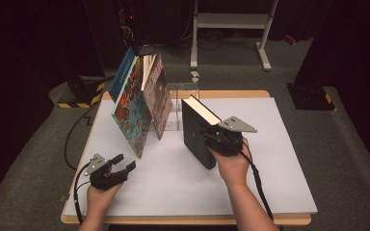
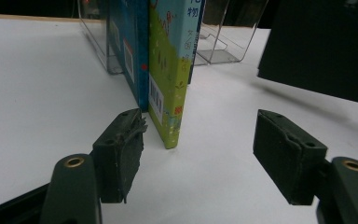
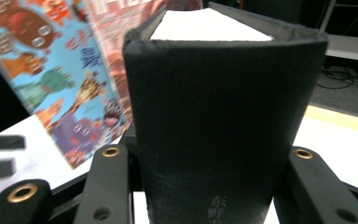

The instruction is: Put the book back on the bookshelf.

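The right claw (image 1: 211, 137) clamps a thick black book (image 1: 196, 134) upright by its spine, the clear rack (image 1: 180, 108) and leaning picture books (image 1: 142, 103) lying just to its left, while the left claw (image 1: 123, 166) rests open and empty on the surface (image 1: 279, 159).

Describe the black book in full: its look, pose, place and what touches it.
The black book is a thick hardback with a matte, cloth-like cover and a white page block showing at its top edge. Faint characters run down its spine in the right gripper view. It stands upright near the middle of the white table, to the right of the leaning picture books. The right gripper is clamped across its spine, fingers pressing both covers.
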{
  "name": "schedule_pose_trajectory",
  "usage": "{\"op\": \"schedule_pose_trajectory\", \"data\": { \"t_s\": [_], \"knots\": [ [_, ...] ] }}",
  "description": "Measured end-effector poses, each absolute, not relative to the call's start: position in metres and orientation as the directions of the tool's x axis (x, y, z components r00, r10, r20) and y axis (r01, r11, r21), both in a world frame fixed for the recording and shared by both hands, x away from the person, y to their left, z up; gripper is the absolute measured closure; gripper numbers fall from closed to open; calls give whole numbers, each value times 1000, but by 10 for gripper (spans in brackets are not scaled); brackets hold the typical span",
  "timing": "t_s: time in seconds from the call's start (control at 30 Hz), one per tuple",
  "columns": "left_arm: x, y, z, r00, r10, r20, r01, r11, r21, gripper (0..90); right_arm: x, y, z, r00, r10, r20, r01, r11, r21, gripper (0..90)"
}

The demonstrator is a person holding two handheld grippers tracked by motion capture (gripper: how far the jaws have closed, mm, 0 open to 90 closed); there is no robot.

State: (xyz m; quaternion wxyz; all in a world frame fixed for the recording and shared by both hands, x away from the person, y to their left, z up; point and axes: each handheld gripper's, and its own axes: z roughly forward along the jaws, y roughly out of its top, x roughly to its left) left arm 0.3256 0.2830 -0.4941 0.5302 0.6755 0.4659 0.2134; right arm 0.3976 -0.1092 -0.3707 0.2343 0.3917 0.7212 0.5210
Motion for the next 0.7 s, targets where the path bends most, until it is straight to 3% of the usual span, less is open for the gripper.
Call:
{"op": "schedule_pose_trajectory", "data": {
  "t_s": [0.7],
  "knots": [
    [325, 280, -493, 510, 823, -249, 400, 29, 916, 333, 488, -57, -370, -459, 888, 21, 300, 133, 945, 538]
  ]
}}
